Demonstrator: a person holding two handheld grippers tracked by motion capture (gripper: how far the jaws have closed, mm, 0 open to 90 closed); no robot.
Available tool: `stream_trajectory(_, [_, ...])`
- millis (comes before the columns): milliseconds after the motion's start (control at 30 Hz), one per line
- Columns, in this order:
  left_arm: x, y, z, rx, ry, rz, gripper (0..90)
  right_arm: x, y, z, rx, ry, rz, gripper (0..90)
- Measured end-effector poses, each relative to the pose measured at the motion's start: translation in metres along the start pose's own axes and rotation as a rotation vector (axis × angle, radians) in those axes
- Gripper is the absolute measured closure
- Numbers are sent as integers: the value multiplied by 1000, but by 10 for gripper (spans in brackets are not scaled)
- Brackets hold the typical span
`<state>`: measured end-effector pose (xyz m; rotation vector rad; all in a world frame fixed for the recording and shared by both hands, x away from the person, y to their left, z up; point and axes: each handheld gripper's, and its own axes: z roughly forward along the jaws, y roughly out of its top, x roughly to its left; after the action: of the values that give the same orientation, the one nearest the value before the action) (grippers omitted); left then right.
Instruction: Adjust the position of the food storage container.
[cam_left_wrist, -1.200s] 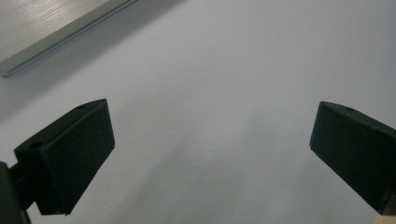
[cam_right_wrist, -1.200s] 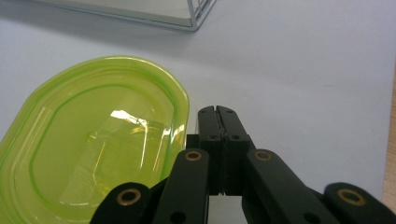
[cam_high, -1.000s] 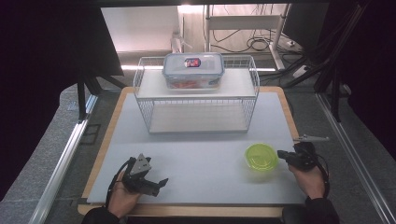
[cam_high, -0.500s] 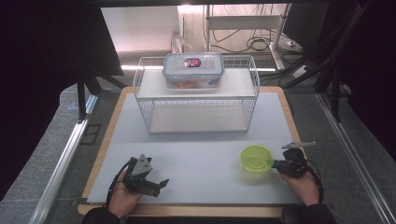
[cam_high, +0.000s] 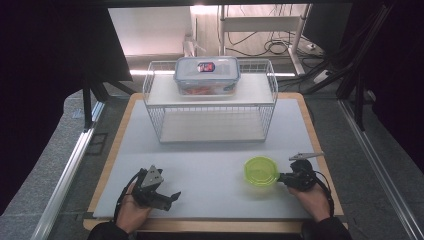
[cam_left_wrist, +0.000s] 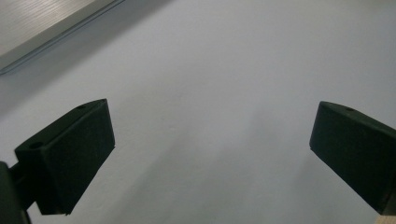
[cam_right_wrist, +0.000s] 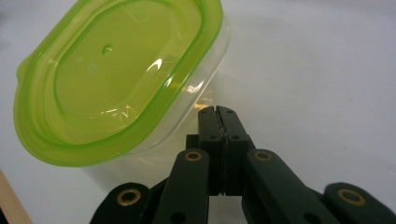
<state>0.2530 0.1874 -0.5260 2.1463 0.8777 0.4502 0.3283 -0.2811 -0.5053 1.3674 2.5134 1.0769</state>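
White tabletop (cam_high: 210, 165) carries the released left claw (cam_high: 172, 197) and clenched right claw (cam_high: 281, 177).

No lettering can be read: a red-and-dark label on the lidded box (cam_high: 206, 66), well beyond either claw, is too small to make out.

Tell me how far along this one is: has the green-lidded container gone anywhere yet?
Little looks done: the green-lidded container sits on the mat, lid on, well short of the wire rack, whose top shelf carries a blue-lidded box. In hand: the right gripper, fingers shut, has its tips against the container's clear wall. The left gripper rests open on the mat. Where the container should end up is unclear.
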Motion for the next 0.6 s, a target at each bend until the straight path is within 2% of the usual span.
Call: stream_trajectory(600, [1, 0, 1, 5, -2, -6, 1, 30, 19, 32, 6, 60, -47, 900])
